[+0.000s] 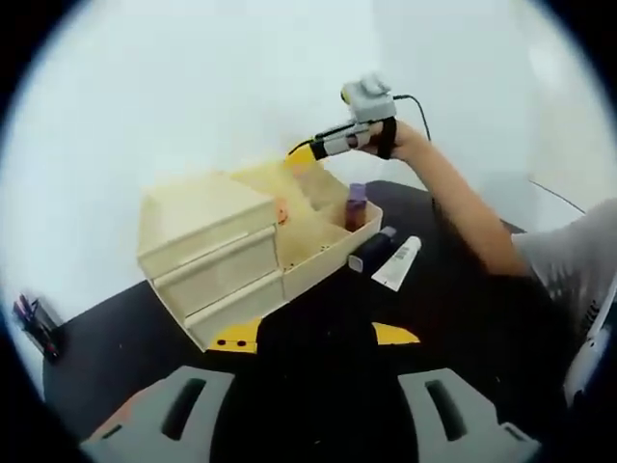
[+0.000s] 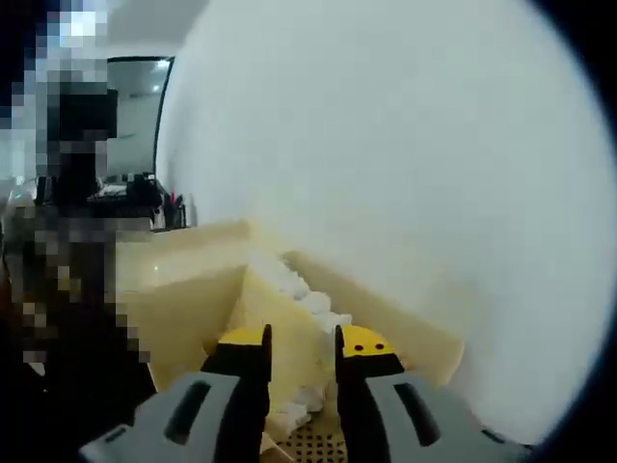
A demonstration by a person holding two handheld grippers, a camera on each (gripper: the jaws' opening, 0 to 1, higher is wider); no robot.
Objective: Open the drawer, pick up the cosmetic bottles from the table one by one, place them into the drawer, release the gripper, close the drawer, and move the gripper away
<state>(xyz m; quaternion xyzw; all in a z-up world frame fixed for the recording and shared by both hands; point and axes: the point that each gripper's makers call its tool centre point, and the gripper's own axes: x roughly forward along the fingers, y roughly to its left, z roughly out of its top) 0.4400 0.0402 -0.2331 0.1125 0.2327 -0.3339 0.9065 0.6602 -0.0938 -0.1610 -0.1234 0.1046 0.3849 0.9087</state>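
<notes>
A cream drawer cabinet (image 1: pixel 207 246) stands on the black table (image 1: pixel 463 328). Its top drawer (image 1: pixel 323 253) is pulled out to the right. A purple bottle (image 1: pixel 357 204) stands inside the drawer. Beside the drawer's front, on the table, lie a dark bottle (image 1: pixel 372 249) and a white tube (image 1: pixel 398 262). My left gripper (image 1: pixel 316 338) hangs open in front of the cabinet, holding nothing. A hand holds my right gripper (image 1: pixel 301 149) above the drawer's far end. In the right gripper view, the right gripper (image 2: pixel 303 340) looks down into the drawer (image 2: pixel 415 338), jaws apart with nothing between them.
A white wall rises close behind the cabinet. The person's arm (image 1: pixel 463 207) reaches in from the right over the table. Several pens (image 1: pixel 34 323) stand at the table's left edge.
</notes>
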